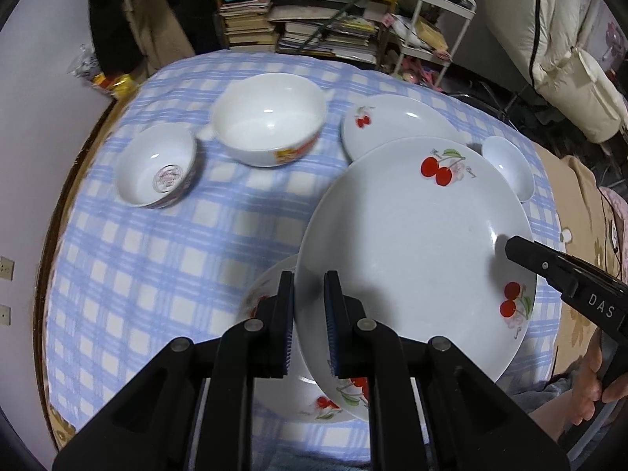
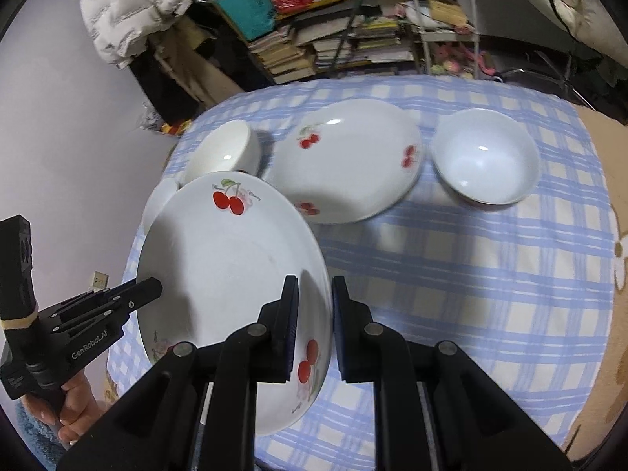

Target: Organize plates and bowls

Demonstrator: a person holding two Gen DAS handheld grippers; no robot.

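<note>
A large white cherry-print plate (image 1: 412,243) is held tilted above the table between both grippers. My left gripper (image 1: 309,314) is shut on its near left rim. My right gripper (image 2: 314,325) is shut on its opposite rim; the same plate fills the left of the right wrist view (image 2: 231,274). Under it lies another cherry plate (image 1: 298,396). A third cherry plate (image 1: 396,121) (image 2: 349,165) lies further back. A big white bowl with handles (image 1: 271,117), a small patterned bowl (image 1: 157,165) and a plain white bowl (image 2: 484,157) stand on the table.
The round table wears a blue-and-white checked cloth (image 1: 157,274). Behind it stand bookshelves stacked with books (image 1: 314,27) and a white cart (image 1: 431,31). A wall is at the left. A brown flowered cover (image 2: 612,274) lies at the right.
</note>
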